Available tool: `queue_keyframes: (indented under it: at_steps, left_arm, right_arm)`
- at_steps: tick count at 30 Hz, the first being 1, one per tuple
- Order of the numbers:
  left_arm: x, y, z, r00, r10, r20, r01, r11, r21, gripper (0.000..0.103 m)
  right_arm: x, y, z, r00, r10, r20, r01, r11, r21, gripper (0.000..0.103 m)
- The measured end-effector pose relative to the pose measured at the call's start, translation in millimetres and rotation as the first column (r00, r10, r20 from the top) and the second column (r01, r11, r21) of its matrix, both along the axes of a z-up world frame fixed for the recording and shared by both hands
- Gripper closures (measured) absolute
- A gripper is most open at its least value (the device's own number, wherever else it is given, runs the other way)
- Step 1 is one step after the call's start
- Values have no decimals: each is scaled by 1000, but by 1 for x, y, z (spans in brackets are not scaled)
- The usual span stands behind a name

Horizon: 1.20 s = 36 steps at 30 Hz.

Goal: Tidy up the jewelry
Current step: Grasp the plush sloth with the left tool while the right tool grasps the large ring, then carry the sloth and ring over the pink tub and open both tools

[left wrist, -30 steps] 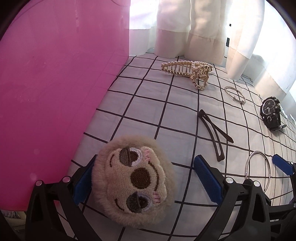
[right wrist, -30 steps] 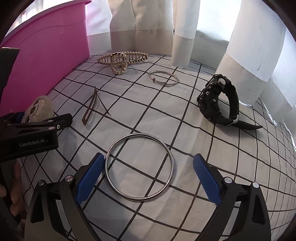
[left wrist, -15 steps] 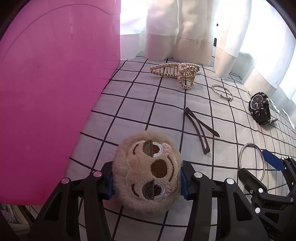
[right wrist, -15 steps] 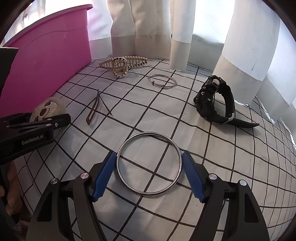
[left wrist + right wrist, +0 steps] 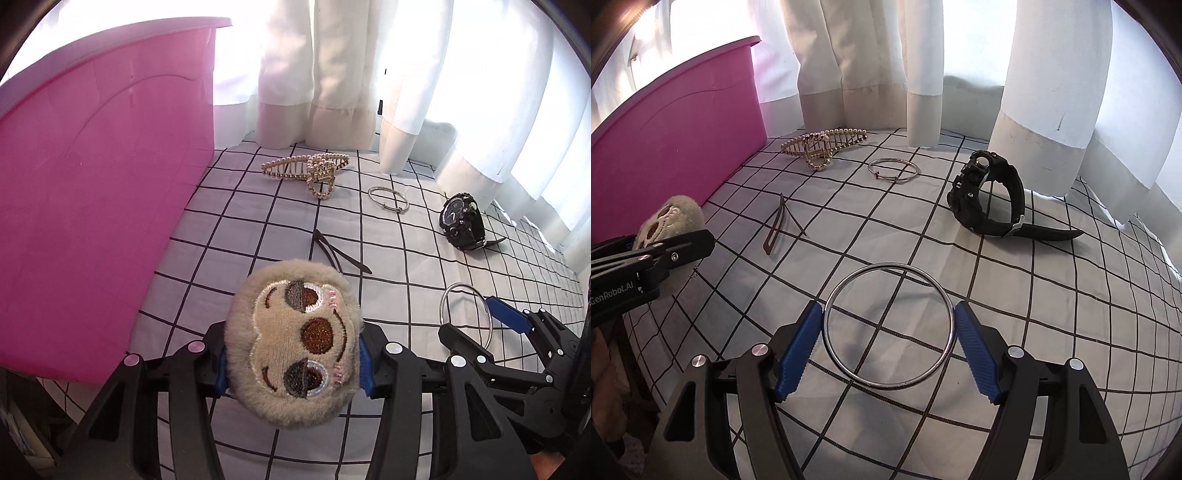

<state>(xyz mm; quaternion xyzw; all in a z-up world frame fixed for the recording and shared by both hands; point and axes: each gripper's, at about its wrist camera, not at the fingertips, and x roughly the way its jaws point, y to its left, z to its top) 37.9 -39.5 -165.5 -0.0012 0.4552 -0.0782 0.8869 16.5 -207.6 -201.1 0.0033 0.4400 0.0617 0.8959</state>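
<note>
Fuzzy sloth clip (image 5: 295,343) sits pinched in the left gripper (image 5: 293,363), raised near the pink bin (image 5: 92,192). Right gripper (image 5: 888,341) pinches the silver bangle (image 5: 888,325) over the checked cloth (image 5: 1034,295).

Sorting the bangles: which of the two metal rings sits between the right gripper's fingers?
The large plain silver ring, flanked by the right gripper. The smaller clasped bangle lies farther back, near the watch.
</note>
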Motion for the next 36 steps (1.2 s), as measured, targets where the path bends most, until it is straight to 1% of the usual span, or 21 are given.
queue_keyframes:
  at_steps: [6, 11, 17, 22, 26, 30, 33, 36]
  left_arm:
    - [-7, -12, 23, 999, -27, 45, 26, 1000, 9, 54]
    - [-8, -18, 47, 997, -37, 70, 37, 999, 3, 54]
    - [-11, -18, 96, 989, -29, 147, 32, 999, -17, 54]
    - [-6, -11, 147, 974, -3, 227, 15, 999, -52, 54]
    - [0, 7, 189, 956, 31, 293, -11, 998, -68, 54]
    - [7, 39, 221, 935, 93, 343, -76, 995, -60, 54]
    - [12, 69, 236, 920, 147, 364, -134, 989, -61, 54]
    - [17, 102, 243, 905, 207, 371, -203, 978, -49, 54]
  right_arm:
    - [-7, -6, 21, 999, -11, 40, 11, 1000, -1, 32]
    - [-10, -8, 48, 996, -15, 86, 15, 1000, -6, 32]
    - [-9, -8, 93, 987, -8, 163, 9, 1000, -11, 32]
    - [3, 7, 140, 970, 13, 244, -9, 1000, -18, 32]
    - [18, 31, 179, 947, 58, 317, -53, 998, -23, 32]
    - [35, 62, 210, 922, 110, 371, -108, 994, -26, 32]
    - [47, 89, 228, 903, 156, 400, -158, 987, -29, 32]
    - [61, 120, 241, 886, 208, 415, -214, 976, -33, 32]
